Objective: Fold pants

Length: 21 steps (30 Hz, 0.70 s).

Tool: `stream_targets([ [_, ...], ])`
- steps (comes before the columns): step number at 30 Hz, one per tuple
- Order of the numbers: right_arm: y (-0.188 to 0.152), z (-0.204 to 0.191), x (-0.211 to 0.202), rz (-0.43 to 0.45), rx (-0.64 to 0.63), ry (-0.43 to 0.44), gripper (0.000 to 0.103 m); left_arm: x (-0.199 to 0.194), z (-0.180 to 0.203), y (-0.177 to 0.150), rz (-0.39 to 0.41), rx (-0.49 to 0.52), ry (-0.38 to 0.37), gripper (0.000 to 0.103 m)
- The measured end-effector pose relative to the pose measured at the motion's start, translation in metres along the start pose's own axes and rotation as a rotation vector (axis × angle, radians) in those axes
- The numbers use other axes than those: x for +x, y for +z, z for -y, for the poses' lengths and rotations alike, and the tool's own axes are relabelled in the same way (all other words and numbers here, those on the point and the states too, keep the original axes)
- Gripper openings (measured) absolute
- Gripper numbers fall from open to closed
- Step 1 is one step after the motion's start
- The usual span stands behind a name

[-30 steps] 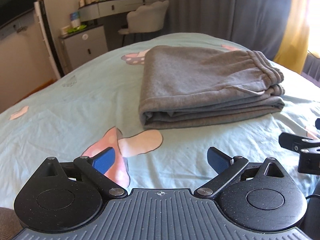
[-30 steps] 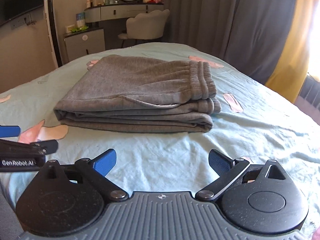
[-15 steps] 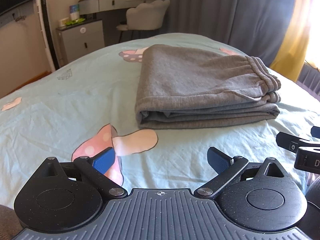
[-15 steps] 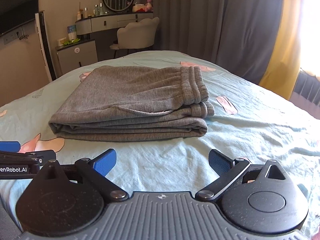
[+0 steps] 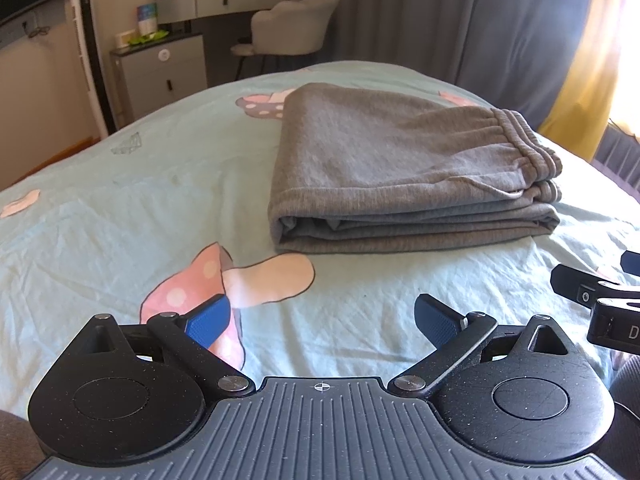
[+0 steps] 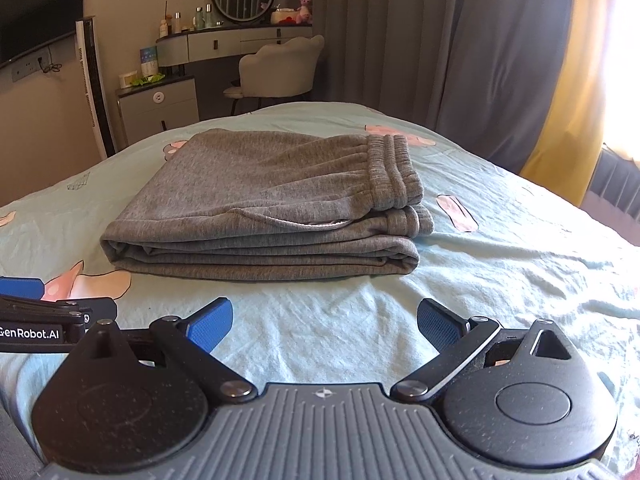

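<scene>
Grey sweatpants [image 5: 400, 172] [image 6: 272, 204] lie folded in a flat stack on the pale blue bed sheet, the ribbed waistband at the right end. My left gripper [image 5: 323, 318] hovers over the sheet in front of the stack, open, with nothing between its blue pads. My right gripper [image 6: 325, 322] stands open and empty too, a short way before the stack's front edge. Each gripper shows at the side of the other's view: the right gripper [image 5: 596, 296] and the left gripper [image 6: 44, 312].
The bed sheet [image 5: 120, 216] carries pink mushroom prints [image 5: 224, 280]. Beyond the bed stand a dressing table [image 6: 236, 44] with a round mirror, a padded chair [image 6: 280, 70], a small cabinet [image 5: 160, 68] and grey curtains [image 6: 440, 40]. A yellow curtain [image 6: 568, 80] hangs at the right.
Both grippers have drawn back and tilted up slightly, so more of the room shows and the folded pants sit lower in each view. The pants have not moved.
</scene>
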State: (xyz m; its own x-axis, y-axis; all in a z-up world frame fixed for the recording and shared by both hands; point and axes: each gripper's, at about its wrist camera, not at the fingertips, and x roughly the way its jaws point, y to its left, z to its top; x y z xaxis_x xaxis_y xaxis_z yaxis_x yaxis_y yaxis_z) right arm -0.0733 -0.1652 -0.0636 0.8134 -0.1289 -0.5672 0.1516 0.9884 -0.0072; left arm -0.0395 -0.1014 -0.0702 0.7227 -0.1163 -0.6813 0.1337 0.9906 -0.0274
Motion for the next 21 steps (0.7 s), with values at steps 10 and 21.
stream_targets([
  [10, -0.0001, 0.0011, 0.0006, 0.000, 0.007, 0.005, 0.099, 0.0020, 0.0001, -0.0007, -0.013, -0.003, -0.006, 0.101],
  [21, -0.0008, 0.0027, 0.0001, -0.005, 0.020, 0.003, 0.099, 0.0027, -0.0033, -0.0008, -0.016, -0.022, -0.021, 0.101],
])
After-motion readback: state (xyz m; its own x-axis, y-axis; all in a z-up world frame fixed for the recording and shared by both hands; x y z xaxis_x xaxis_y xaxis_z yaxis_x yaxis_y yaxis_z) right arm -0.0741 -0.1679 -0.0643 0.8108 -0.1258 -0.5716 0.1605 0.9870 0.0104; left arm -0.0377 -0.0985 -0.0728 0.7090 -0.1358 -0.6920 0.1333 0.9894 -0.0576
